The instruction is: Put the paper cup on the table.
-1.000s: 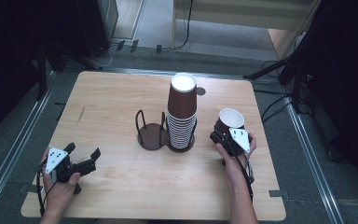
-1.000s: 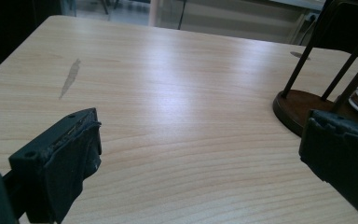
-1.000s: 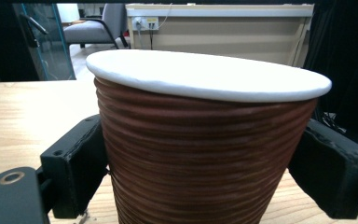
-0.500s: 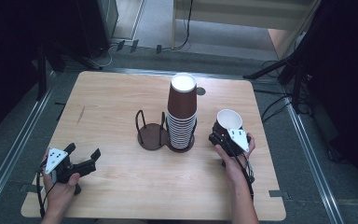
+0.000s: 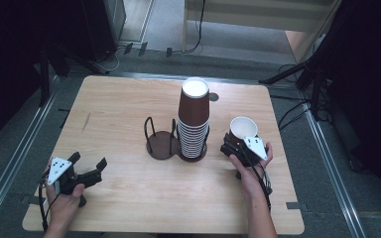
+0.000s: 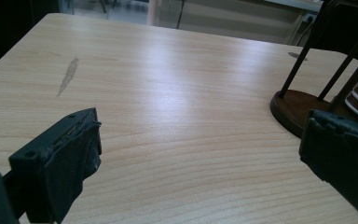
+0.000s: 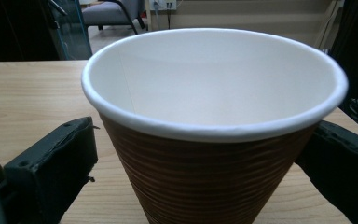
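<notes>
Pale wood grain runs across the table (image 5: 129, 104) under both my hands, with dark floor and cable stands beyond its far edge. My right gripper (image 7: 186, 154) has just been opening: its jaws now stand wide on either side of the brown paper cup (image 7: 214, 126), with a clear gap between each pad and the ribbed wall. A second ago that cup sat tipped in my grip; now it stands upright on the table by itself, mouth up, near the right edge and just to the right of the cup stack (image 5: 194, 121). In the high view my right gripper (image 5: 238, 146) sits close behind the cup (image 5: 242, 130).

I judge the cup released and set down, so this placement looks finished; my next concern is drawing the jaws straight back without brushing the light cup over.

The stack rests upside down in the right bay of the wire cup holder (image 5: 161, 141), whose left bay is empty.

My left gripper (image 5: 90, 171) waits near the front left corner, jaws apart with nothing between them, pointing across bare wood toward the holder's base (image 6: 303, 109).
</notes>
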